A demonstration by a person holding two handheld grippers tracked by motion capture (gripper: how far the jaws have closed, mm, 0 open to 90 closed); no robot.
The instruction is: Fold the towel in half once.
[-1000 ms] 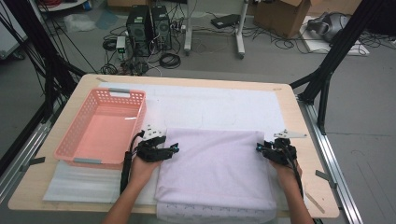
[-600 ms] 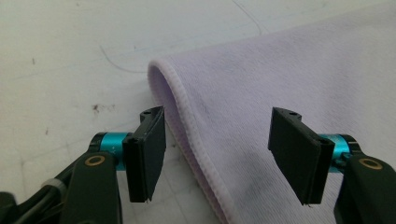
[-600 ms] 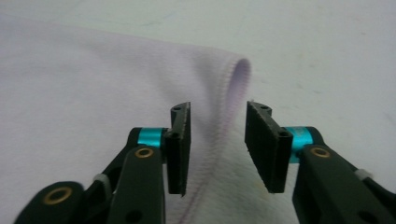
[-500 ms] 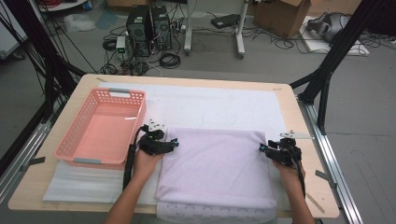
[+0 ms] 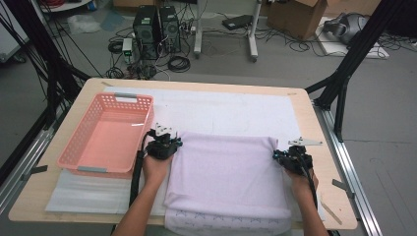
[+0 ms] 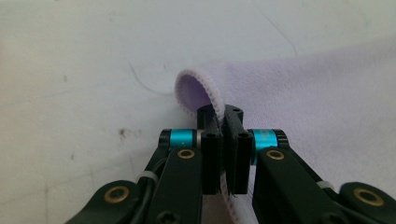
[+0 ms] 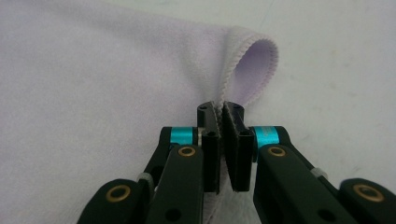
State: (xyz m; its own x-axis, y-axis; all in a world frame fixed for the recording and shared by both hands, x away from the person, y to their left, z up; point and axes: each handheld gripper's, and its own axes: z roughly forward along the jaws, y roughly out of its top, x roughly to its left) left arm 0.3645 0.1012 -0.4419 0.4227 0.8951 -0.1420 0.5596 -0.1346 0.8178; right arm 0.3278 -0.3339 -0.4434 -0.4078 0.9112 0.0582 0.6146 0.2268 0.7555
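Two corners of a lilac towel (image 5: 228, 172) are pinched at the far edge of the cloth, one by the left gripper (image 5: 167, 143) and one by the right gripper (image 5: 286, 158). In the left gripper view the jaws are seen pressed together on the stitched hem (image 6: 219, 100), which curls up in a small loop just beyond the tips; the same is seen in the right gripper view, where the hem (image 7: 261, 70) arches over the closed tips. Both sets of jaws have just been closing, with cloth between them. The towel is spread on the white mat (image 5: 221, 110) near the front of the table (image 5: 314, 128), its near edge hanging over the table's front, and a pink basket (image 5: 105, 132) is set just beside the left hand. Little cloth is held beyond the hem, so a corner could slip out under a brisk lift. An uneven pull could skew any fold, and the left corner could be snagged on the basket's rim.
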